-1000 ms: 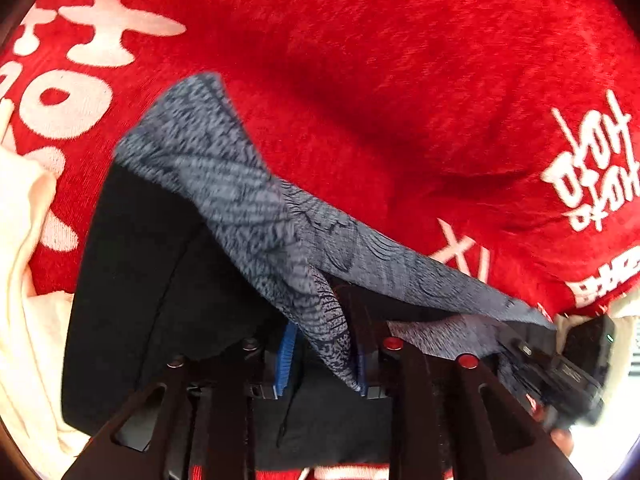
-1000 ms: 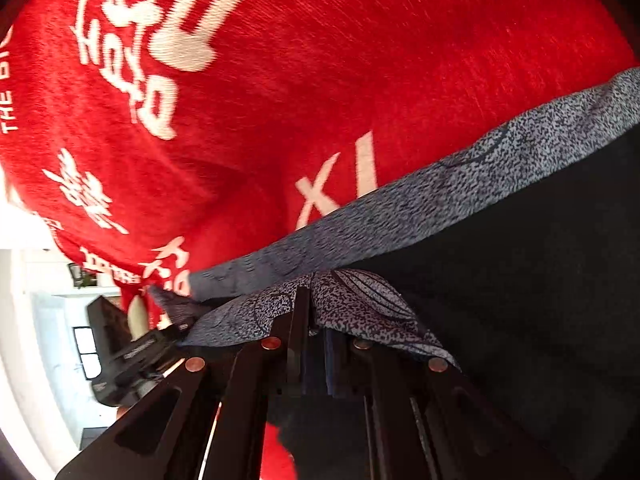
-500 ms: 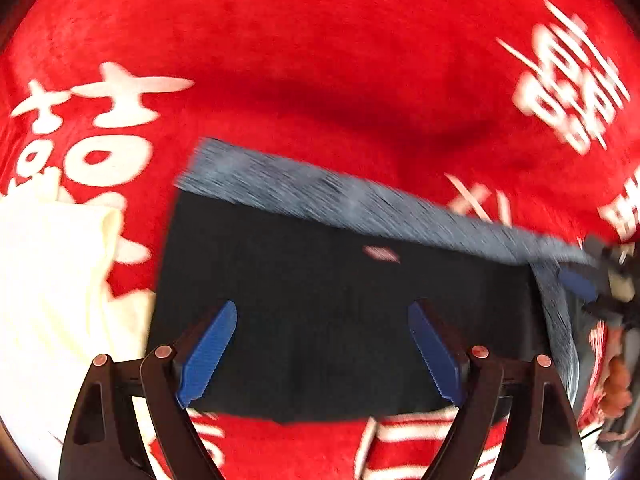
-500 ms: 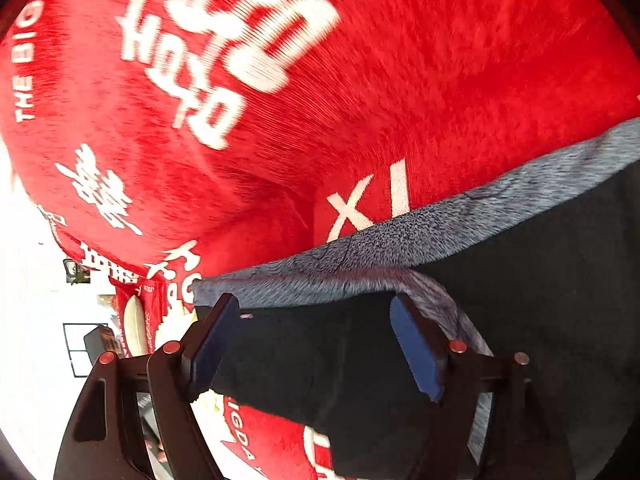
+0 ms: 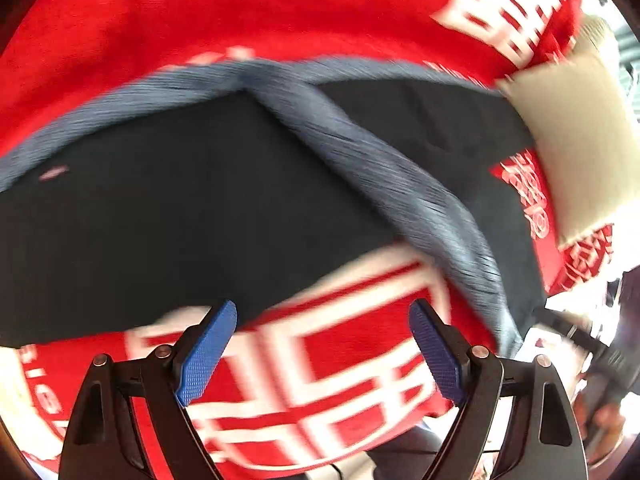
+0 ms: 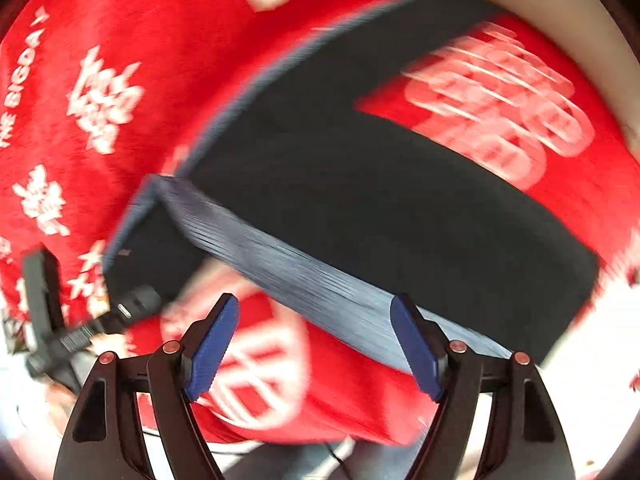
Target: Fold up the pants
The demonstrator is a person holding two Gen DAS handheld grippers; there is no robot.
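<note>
The black pants (image 5: 168, 216) with a blue-grey patterned waistband (image 5: 360, 148) lie flat on the red blanket (image 5: 240, 12), folded so the two legs spread from the band. In the right wrist view the pants (image 6: 360, 184) lie beyond the fingers, the band (image 6: 304, 272) crossing in front. My left gripper (image 5: 324, 352) is open and empty, above the blanket just short of the pants' near edge. My right gripper (image 6: 316, 344) is open and empty, close over the band. Both views are motion-blurred.
The red blanket (image 6: 120, 32) with white lettering covers the surface. A cream cloth (image 5: 576, 128) lies at the right by one leg, also at top right in the right wrist view (image 6: 560, 12). The other gripper's black body (image 6: 52, 320) shows at left.
Both grippers held the waistband a second ago, then opened and let it drop. Since then both have pulled back and swung, so more of the flat pants shows.
</note>
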